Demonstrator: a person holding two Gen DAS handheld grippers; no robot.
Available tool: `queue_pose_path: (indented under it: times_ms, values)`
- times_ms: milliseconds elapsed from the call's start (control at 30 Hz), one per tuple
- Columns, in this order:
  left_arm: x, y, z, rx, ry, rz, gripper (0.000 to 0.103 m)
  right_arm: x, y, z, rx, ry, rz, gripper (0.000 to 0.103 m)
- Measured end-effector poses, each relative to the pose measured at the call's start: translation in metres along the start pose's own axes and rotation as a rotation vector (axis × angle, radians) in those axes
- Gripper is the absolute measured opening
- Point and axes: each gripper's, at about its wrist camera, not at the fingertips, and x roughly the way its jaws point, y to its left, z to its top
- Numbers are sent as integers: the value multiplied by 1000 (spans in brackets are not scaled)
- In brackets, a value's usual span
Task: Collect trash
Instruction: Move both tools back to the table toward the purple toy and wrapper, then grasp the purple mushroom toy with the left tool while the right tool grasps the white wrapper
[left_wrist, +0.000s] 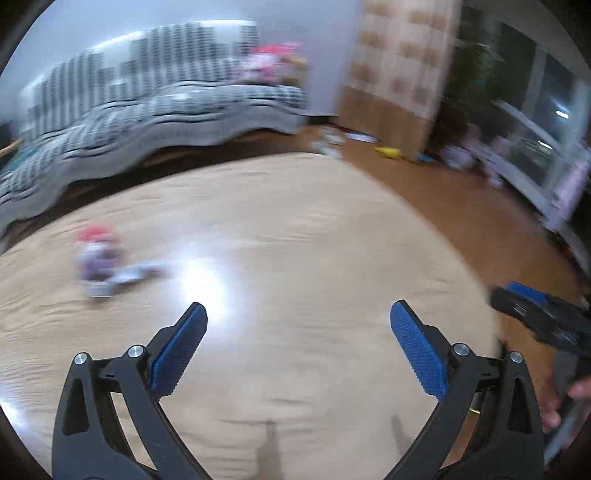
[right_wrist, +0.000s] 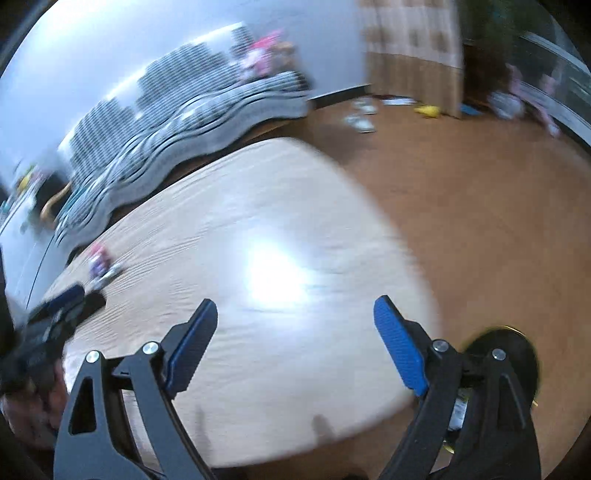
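Counter: a pale wood-grain counter (left_wrist: 295, 229) with rounded corners fills the lower middle of both views; a bright glare of light sits on its top, and most of the surface is bare.
Trash: a small blurred heap, pink and red above, purple and white below (left_wrist: 98, 260), lies on the counter toward its far left side, well apart from both grippers; in the right wrist view it shows small near the left edge (right_wrist: 100, 264). What it is made of cannot be told through the blur.
Left gripper: the left gripper (left_wrist: 298, 339) hangs over the counter with its blue-padded fingers (left_wrist: 177, 354) spread wide, nothing between them.
Right gripper: the right gripper (right_wrist: 295, 339) hangs over the counter's right end, fingers released and wide, nothing between them; it also shows at the right edge of the left wrist view, held by a hand (left_wrist: 569, 402).
Floor: brown wooden floor (right_wrist: 480, 206) runs around the counter's right and far sides; a few small things lie scattered on it far off, among them something yellow (right_wrist: 427, 110).
Under the right gripper: a dark round thing with a yellowish rim (right_wrist: 517, 354) stands on the floor just beside the counter's corner, partly hidden by the gripper.
Sofa: a sofa under a grey and white patterned cover (left_wrist: 155, 122) stands behind the counter against a pale wall; pink things lie at its far end.
Curtain: a beige checked curtain (left_wrist: 399, 66) hangs to the right of the wall, with dark windows beyond it.
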Motion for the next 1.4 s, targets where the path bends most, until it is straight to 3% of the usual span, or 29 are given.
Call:
queue_pose_path:
  times_ms: [100,267,367,633,667,733,767,867,1200,1300,1367,1400]
  values:
    - [7,82,9,-117,9,127,96,28,65,4,-113,49,80,85]
    - [34,163,21,-227,34,219,96,71,165,-6,-310,125,180,85]
    - [55,180,32,-229,47,218,96,90,208,-13,-431,154,199,85]
    - [111,201,52,-220,116,224,96,131,263,-8,-594,183,246,85]
    - [113,201,53,-211,121,213,91,137,271,-8,-615,184,245,85]
    - [117,203,52,-204,140,193,59,151,287,-4,-671,191,240,85]
    - [118,204,49,-209,153,188,58,158,293,-3,-688,193,238,85]
    - [110,212,44,-243,136,170,50,185,310,10,-722,218,260,85]
    - [43,258,23,-268,63,221,49,243,348,28,-836,251,256,84]
    - [29,266,12,-269,58,238,49,247,351,30,-814,243,278,69]
    - [23,271,6,-284,61,242,49,242,351,27,-810,237,286,36]
    - [20,272,2,-290,65,241,49,239,351,24,-807,239,288,28]
